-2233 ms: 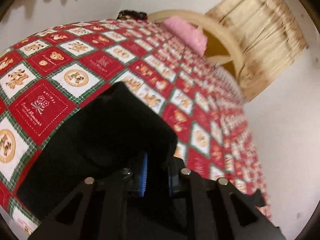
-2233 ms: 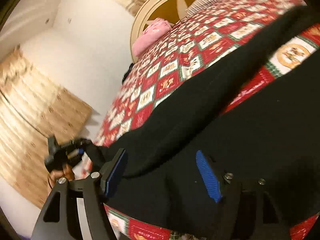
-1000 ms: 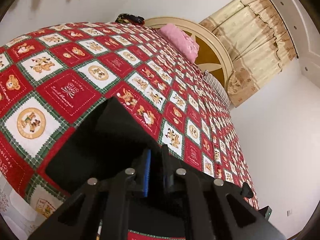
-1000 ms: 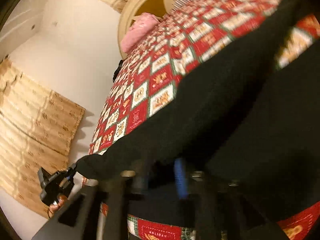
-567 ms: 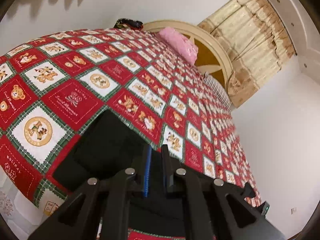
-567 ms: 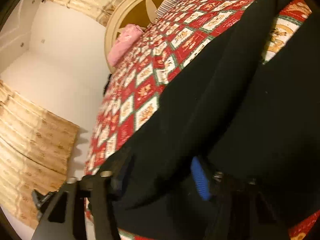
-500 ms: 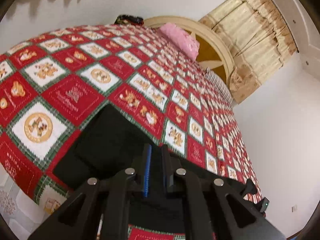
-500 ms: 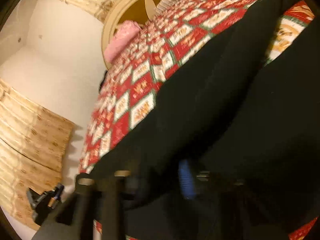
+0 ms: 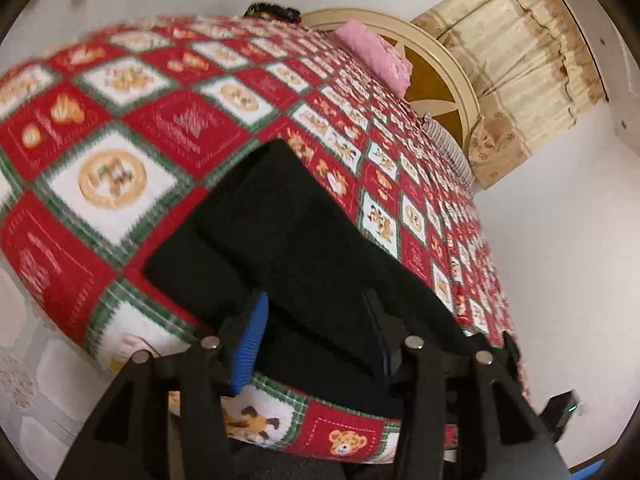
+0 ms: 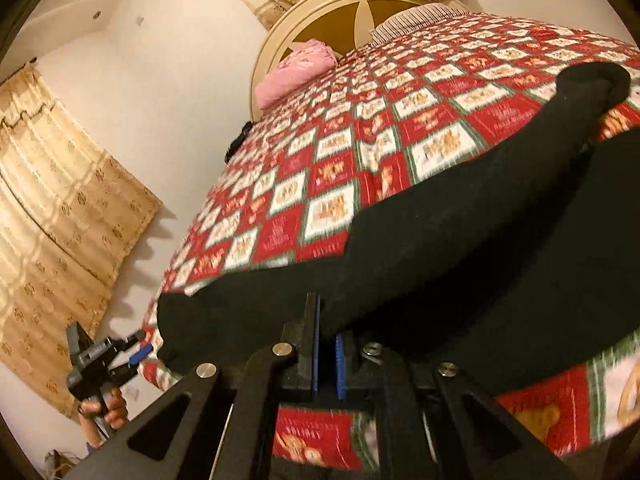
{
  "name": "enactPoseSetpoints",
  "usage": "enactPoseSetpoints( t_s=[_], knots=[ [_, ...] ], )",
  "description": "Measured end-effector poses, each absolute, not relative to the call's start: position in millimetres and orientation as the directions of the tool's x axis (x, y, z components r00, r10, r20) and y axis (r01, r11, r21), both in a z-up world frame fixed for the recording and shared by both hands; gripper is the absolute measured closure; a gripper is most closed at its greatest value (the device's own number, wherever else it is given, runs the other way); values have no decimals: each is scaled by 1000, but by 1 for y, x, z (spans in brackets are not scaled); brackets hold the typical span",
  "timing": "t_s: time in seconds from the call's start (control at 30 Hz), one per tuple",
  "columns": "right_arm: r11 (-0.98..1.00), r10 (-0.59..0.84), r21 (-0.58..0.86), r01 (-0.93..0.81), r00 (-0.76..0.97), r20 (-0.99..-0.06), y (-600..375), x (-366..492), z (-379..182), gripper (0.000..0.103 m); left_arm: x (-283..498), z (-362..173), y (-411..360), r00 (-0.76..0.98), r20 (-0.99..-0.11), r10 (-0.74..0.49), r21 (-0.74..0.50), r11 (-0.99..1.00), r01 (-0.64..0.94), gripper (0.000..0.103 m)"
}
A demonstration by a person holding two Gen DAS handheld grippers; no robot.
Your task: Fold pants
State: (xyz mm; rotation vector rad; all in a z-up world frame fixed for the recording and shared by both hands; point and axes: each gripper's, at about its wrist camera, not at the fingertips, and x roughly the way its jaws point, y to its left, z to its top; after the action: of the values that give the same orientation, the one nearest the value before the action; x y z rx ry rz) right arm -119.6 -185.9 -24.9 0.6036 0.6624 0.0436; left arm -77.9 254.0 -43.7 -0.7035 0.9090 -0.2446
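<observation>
The black pants [image 9: 288,236] lie on the near edge of the bed, folded into a long band. In the left wrist view my left gripper [image 9: 316,340] is open, its blue pads on either side of the pants' near edge, holding nothing. In the right wrist view the pants [image 10: 460,248] stretch across the bed edge. My right gripper [image 10: 326,344] is shut on the pants' near hem, blue pads pressed together. The left gripper also shows in the right wrist view [image 10: 120,354] at the far left, off the bed corner.
The bed carries a red, white and green checked quilt [image 9: 168,120] with bear prints. A pink pillow [image 9: 376,52] lies at the round cream headboard [image 10: 360,12]. Beige curtains [image 10: 52,200] hang on the walls. A dark object [image 9: 272,10] sits at the bed's far edge.
My left gripper has opened and let go of the pants. My right gripper has closed on the pants' hem and pulled back toward the bed edge.
</observation>
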Motion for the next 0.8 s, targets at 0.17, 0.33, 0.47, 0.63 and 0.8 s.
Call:
enactPoseSetpoints(
  t_s=[0.17,0.33,0.47,0.63,0.8],
  knots=[
    [801,238,565,198,761,-604,-187,-120,-58,97,-61,-61,246,584,-648,-489,-664,739,-117,54],
    [812,234,553,187,764,-601,-186,-119,-55,97,-50,-71,246,598,-660,-454,-663,726,-181,54],
    [813,231,549,195,757,-611,-186,-117,-58,97,-51,-70,247,628,-641,-440,-685,697,-211,54],
    [805,232,554,212,747,-623,-187,-116,-65,97,-52,-70,247,681,-584,-443,-724,664,-189,100],
    [827,216,530,188,764,-608,-184,-117,-53,97,-66,-51,251,734,-506,-453,-763,632,-135,100]
  ],
)
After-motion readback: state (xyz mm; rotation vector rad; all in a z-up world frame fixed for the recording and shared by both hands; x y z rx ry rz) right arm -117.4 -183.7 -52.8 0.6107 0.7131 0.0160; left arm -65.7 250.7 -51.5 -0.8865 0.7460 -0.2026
